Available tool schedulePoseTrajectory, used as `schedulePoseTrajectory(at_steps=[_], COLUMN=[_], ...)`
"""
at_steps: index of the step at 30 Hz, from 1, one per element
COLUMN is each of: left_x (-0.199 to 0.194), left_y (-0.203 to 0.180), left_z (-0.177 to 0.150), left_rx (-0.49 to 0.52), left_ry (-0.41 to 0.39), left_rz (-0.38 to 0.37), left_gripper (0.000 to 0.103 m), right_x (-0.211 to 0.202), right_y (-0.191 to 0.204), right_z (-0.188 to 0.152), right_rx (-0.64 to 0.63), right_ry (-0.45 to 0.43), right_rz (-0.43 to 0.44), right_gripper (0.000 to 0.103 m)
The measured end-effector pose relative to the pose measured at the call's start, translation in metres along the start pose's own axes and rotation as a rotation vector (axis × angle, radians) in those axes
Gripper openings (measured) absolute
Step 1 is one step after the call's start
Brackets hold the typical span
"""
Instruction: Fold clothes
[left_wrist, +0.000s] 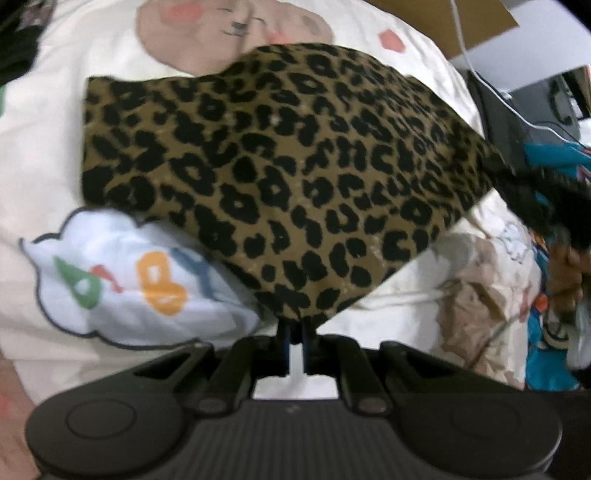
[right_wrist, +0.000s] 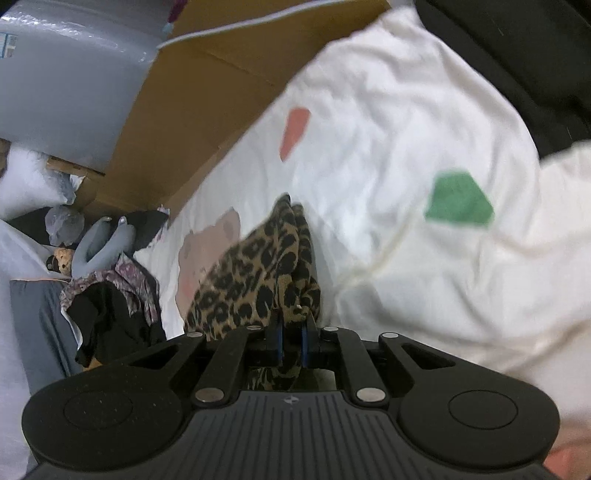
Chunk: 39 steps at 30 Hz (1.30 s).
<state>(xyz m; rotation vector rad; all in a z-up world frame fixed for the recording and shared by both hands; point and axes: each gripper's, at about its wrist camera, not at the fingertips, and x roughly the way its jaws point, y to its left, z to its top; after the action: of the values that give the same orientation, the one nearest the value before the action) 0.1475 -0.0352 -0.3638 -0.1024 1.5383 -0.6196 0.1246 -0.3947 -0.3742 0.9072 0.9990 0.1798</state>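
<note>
My left gripper (left_wrist: 295, 328) is pinched on the near edge of the leopard-print garment (left_wrist: 280, 162), its two blue-lined fingers pressed close with only a sliver of gap below the cloth. The fabric is a thin, soft knit, tan with black blotchy rosettes, and it spreads away from my fingers as a wide, taut panel lifted above the bedsheet (left_wrist: 44, 140). Its far left corner is squared off; its right end narrows into a dark, blurred bunch where my other tool grips it, too smeared to read clearly.

My right gripper (right_wrist: 291, 341) is likewise clamped on the same garment (right_wrist: 255, 266), and here the cloth is gathered in thick, crumpled folds that rise between the fingers and also hang below them, hiding the fingertips.

The sheet is cream cotton, wrinkled, printed with a pale brown bear face (left_wrist: 236, 29), a blue-outlined cloud with coloured letters (left_wrist: 129, 280), pink spots and a green patch (right_wrist: 460, 201). The garment covers part of the cloud and the bear's lower edge.

Past the sheet's far edge stands a brown cardboard box (right_wrist: 207, 110), with a heap of dark and floral clothes (right_wrist: 110, 306) beside the sheet's left edge. A white cable (left_wrist: 476, 70) and something teal (left_wrist: 554, 158) sit at the right, cut off by the frame.
</note>
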Motion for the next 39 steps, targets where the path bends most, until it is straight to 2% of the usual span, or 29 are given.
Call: schedulePoseTrajectory(at_steps=[4,7,10,14,19,24,27,29,31,35,37,39], left_x=[0.005,-0.003,-0.015,-0.029,-0.048,-0.043,-0.039,-0.038,-0.039,-0.032,-0.027,-0.023], left_y=[-0.009,-0.003,0.008,0.014,0.031,0.020,0.007,-0.001,-0.007,-0.022,-0.029,-0.035], left_z=[0.005,0.003,0.010,0.027,0.041,0.060,0.071,0.080,0.087,0.106,0.115,0.121], left_rx=[0.026,0.015,-0.019,-0.013,0.015,0.066,0.109,0.137,0.165,0.224,0.248,0.264], left_ry=[0.027,0.040,0.014,-0.038,-0.101,-0.138,-0.162,-0.181,-0.203,-0.250,-0.255,-0.260], left_rz=[-0.034,0.016,0.042,0.082,0.113,0.129,0.129,0.121,0.111,0.099,0.113,0.101], left_gripper=[0.007,0.006,0.007,0.011,0.012,0.015,0.018,0.020,0.021,0.026,0.026,0.026], right_x=[0.002,0.002,0.004,0.009,0.016,0.026,0.035,0.034,0.033,0.026,0.025,0.025], right_y=[0.011,0.014,0.014,0.019,0.025,0.028,0.020,0.010,0.001,-0.010,-0.013,-0.017], right_z=[0.021,0.038,0.054,0.079,0.107,0.131,0.141,0.142,0.141,0.126,0.115,0.104], right_rx=[-0.050,-0.071,-0.076,-0.122,-0.172,-0.208,-0.192,-0.153,-0.118,-0.081,-0.064,-0.048], right_ry=[-0.021,-0.036,-0.042,-0.040,-0.045,-0.046,-0.045,-0.052,-0.059,-0.050,-0.040,-0.029], right_rz=[-0.009,-0.021,-0.035,-0.073,-0.117,-0.139,-0.146,-0.157,-0.163,-0.153,-0.146,-0.138], right_gripper=[0.008,0.008,0.008,0.007,0.007,0.007,0.012,0.016,0.032,0.033,0.038,0.038])
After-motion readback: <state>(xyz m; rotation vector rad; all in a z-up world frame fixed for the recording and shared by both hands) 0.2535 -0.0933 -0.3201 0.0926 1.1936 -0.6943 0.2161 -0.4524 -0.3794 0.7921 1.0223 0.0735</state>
